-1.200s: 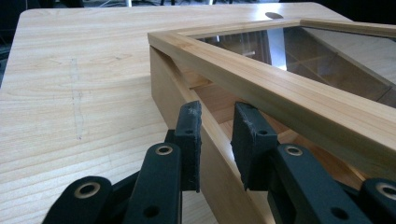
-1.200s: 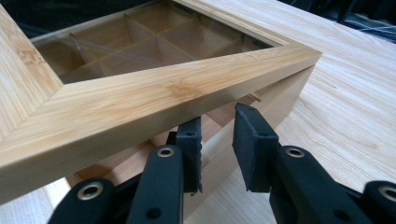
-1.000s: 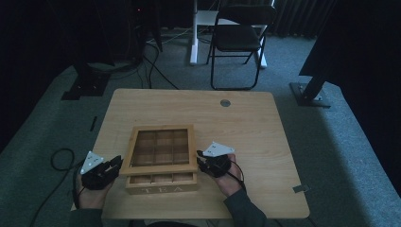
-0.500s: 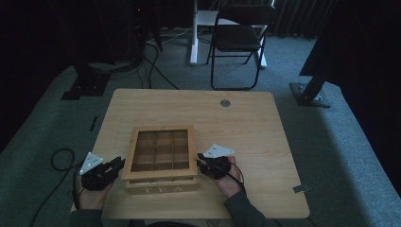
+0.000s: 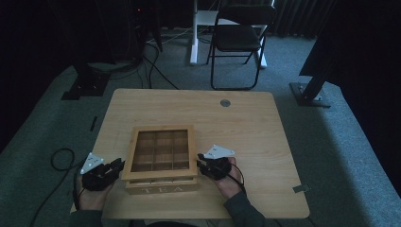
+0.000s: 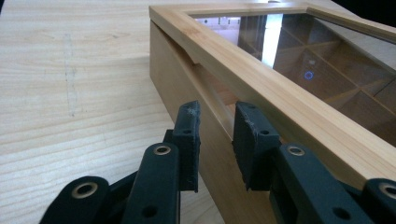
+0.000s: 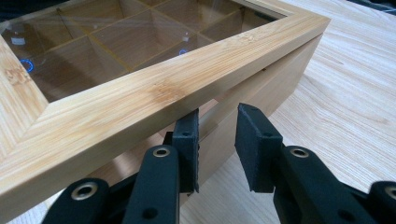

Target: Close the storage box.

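A wooden tea box (image 5: 161,187) with a glass-paned lid (image 5: 163,128) stands near the table's front edge. The lid is tilted up a little, with a gap to the box wall (image 6: 177,79) below it. My left gripper (image 5: 119,164) is at the box's left side, its tips (image 6: 215,116) just under the lid's rim (image 6: 261,79). Its jaws have just been opening and stand a narrow gap apart with nothing between them. My right gripper (image 5: 201,161) is at the box's right side. Its jaws (image 7: 217,121) sit under the lid's rim (image 7: 154,93), a narrow gap apart and empty.
The wooden table (image 5: 246,123) has a round grommet (image 5: 225,102) near its far edge. A folding chair (image 5: 236,38) stands behind the table. A cable (image 5: 59,158) loops on the carpet at the left.
The lid's front edge sits slightly lower over the box front than a second ago. Both hands have stayed at the box's sides.
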Motion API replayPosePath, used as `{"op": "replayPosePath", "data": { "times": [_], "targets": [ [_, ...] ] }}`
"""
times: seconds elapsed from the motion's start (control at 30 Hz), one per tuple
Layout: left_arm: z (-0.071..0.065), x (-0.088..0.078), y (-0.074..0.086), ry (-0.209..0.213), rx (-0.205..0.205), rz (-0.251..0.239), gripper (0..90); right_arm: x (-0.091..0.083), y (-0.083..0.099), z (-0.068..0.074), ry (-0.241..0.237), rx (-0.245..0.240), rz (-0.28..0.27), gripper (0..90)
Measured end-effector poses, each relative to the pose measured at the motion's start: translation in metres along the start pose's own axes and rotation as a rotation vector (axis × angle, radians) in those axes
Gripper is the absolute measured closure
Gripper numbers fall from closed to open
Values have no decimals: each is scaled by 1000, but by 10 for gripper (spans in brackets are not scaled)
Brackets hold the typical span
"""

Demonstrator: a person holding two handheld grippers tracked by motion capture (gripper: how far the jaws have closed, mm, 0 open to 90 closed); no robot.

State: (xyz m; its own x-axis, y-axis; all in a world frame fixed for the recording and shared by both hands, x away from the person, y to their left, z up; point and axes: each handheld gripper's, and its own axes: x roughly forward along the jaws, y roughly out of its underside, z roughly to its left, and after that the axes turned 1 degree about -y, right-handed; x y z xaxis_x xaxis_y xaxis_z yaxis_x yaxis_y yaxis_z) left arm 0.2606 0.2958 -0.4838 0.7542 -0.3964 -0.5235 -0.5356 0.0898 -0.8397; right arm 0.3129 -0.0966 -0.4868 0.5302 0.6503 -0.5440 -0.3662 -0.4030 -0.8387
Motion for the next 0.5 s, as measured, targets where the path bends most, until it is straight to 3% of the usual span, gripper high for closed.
{"op": "replayPosePath", "data": {
  "times": [0.2, 0.5],
  "targets": [
    [0, 1, 3, 1, -3, 17, 709, 0, 4, 1, 21, -19, 26, 685],
    [-1, 3, 4, -1, -4, 20, 708, 3, 12, -3, 35, 1, 68, 684]
  ]
}}
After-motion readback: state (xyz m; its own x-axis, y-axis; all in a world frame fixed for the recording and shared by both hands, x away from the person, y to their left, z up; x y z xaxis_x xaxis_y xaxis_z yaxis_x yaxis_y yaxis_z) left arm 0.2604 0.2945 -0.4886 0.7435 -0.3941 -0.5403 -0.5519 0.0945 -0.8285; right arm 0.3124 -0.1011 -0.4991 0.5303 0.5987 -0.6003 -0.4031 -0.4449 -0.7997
